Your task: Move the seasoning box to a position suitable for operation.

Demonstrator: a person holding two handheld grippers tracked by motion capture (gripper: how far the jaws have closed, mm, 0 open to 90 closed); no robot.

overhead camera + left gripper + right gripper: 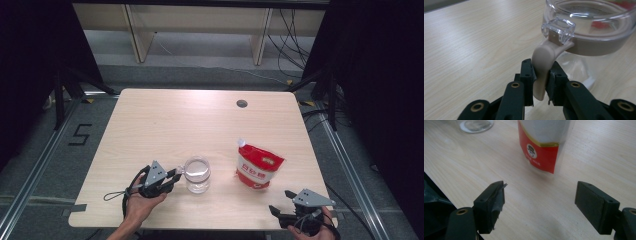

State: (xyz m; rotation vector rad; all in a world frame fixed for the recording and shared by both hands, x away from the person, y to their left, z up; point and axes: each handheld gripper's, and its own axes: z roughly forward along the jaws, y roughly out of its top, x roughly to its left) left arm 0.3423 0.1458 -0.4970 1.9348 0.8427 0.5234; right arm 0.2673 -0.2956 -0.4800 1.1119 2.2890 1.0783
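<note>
The left tongs are pinching the beige handle tab of the clear glass jar, pads pressed on either side of it; that tab hangs off a beige band right under the jar's rim, with a little clear plastic latch sitting on top of it; the jar itself stands upright on the wooden surface, near the front edge, with the left tongs coming at it from its left side in the high view. Going outward from the jar: a red and white spouted pouch sits off to the jar's right, clearly apart from it, spout pointing up and away; beyond the pouch, further right of the jar and closer to the front edge, the right tongs are spread wide with nothing between them, pointed at the pouch's bottom end but not touching it; far behind the jar there's a small round grommet hole in the surface.
</note>
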